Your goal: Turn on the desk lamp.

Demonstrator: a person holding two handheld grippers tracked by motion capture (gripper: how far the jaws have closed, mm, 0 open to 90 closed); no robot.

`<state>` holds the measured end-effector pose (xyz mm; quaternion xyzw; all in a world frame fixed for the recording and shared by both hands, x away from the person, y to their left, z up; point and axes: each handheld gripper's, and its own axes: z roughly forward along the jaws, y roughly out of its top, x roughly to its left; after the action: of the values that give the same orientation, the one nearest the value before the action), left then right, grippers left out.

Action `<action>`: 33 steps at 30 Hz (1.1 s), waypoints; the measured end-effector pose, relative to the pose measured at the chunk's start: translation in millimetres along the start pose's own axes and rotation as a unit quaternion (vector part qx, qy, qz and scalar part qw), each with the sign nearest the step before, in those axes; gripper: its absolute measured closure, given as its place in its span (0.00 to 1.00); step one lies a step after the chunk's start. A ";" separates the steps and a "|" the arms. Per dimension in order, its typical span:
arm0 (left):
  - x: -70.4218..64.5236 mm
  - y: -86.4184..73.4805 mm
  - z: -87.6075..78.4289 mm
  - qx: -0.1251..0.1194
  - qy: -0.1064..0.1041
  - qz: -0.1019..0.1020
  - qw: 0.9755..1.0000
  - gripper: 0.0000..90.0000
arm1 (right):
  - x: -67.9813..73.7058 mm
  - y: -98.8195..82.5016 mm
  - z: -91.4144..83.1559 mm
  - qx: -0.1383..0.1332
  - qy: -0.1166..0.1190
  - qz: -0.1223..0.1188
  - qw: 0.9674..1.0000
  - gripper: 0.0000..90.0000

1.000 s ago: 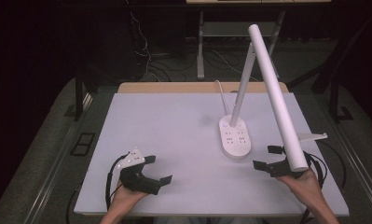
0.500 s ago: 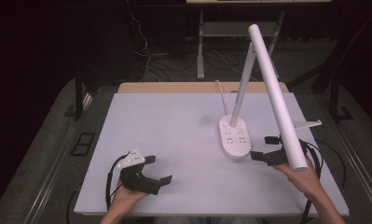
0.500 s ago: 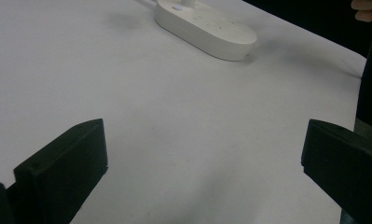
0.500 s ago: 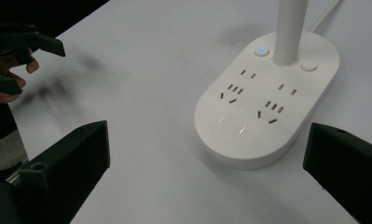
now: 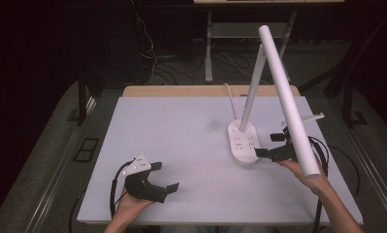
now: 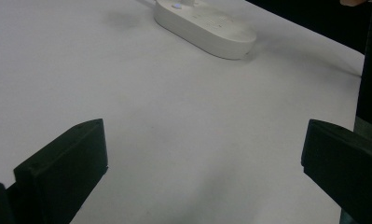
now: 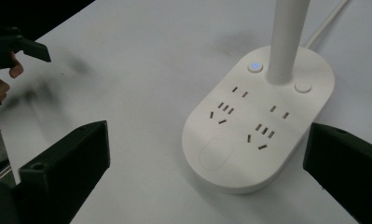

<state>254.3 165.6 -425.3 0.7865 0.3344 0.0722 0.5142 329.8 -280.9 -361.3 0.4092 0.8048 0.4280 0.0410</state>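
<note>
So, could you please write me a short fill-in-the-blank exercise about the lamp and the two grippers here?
1. The lamp base carries a lit button whose colour is ____.
2. The right gripper has its jaws ____ beside the base.
3. The left gripper hovers over the ____ table.
4. The base's cord runs toward the table's ____ edge.

Missing words: blue; open; white; far

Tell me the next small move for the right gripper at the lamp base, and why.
Probably ease the right gripper forward and down toward the lamp base. It is open and aimed at the base, but not touching it. The lit blue button beside the pole looks the likely target. The left gripper rests far off.
</note>
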 end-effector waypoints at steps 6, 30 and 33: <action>-0.2 0.0 -0.3 0.000 0.001 -0.001 1.000 0.00 | -6.0 8.3 4.2 0.004 -0.003 -0.003 1.000 0.00; -0.5 -0.4 -0.5 0.000 0.003 0.000 1.000 0.00 | -45.0 29.7 23.6 0.008 -0.011 0.016 1.000 0.16; -0.3 -0.3 -1.0 -0.002 0.002 0.000 1.000 0.00 | -50.7 32.5 24.0 0.001 -0.006 0.013 1.000 0.25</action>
<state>253.5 166.2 -425.1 0.7854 0.3356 0.0739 0.5148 393.6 -290.6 -367.3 0.4226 0.7995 0.4252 0.0394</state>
